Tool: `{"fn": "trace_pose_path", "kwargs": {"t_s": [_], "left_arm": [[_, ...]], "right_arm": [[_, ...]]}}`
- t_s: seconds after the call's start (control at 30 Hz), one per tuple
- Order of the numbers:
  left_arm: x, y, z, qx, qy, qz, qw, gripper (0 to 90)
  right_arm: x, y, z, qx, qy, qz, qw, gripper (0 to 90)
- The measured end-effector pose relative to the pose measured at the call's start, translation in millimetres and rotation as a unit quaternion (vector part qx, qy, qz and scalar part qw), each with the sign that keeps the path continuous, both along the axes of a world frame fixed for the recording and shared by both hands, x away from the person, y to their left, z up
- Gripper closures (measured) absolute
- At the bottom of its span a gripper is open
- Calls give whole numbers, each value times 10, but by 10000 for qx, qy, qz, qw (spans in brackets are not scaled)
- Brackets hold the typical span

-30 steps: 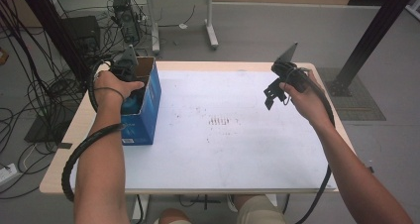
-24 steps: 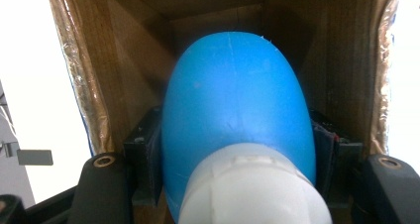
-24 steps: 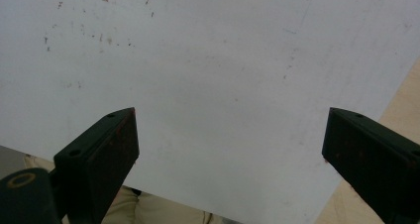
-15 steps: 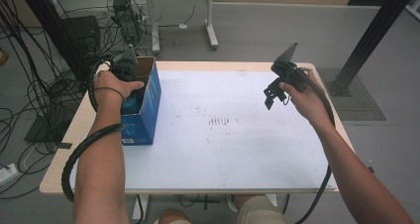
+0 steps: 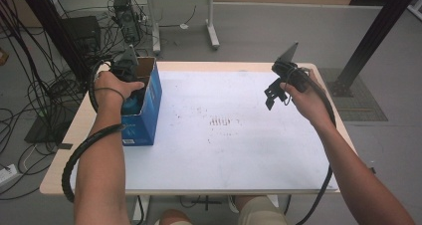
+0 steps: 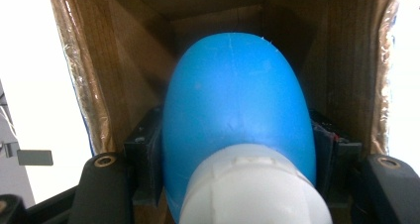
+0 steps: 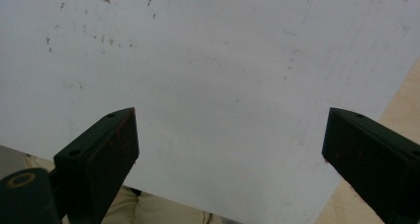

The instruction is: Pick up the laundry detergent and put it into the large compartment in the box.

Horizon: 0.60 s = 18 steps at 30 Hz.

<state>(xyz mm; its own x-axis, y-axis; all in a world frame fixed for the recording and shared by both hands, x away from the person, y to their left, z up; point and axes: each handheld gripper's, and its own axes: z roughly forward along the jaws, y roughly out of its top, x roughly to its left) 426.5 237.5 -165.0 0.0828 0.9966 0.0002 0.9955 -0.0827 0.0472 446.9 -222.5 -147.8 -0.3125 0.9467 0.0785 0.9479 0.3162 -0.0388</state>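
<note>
Left gripper (image 6: 237,184): reaches down into the box (image 5: 149,103); the jaws are closed on the bottle (image 6: 237,110), one pad pressing each flank.
Bottle: blue body, white cap toward the camera in the left gripper view; it sits inside the box, between the brown cardboard walls, body pointing deeper in.
Box: blue outside, brown inside, top open; stands on the desk (image 5: 239,150) at its left edge, toward the far left corner, long side running along that edge.
Box clearance: walls stand close on both sides of the bottle in the left gripper view; little room sideways, open room upward through the mouth.
Right gripper (image 5: 273,93): held in the air above the desk near the far right corner; jaws spread wide, nothing between them, touching nothing.
Right gripper view: the two pads (image 7: 106,149) frame bare white desk surface; the desk's edge runs along the lower right.
Desk: white sheet with a few small brown marks near the middle; the whole span between box and right edge is open.
</note>
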Motion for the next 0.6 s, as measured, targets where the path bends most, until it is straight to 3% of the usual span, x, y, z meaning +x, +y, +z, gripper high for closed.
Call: {"fn": "trace_pose_path", "kwargs": {"t_s": [0.6], "left_arm": [[3, 1, 7, -17, 6, 9, 10000, 359]], "right_arm": [[3, 0, -28, 13, 12, 1, 10000, 75]]}}
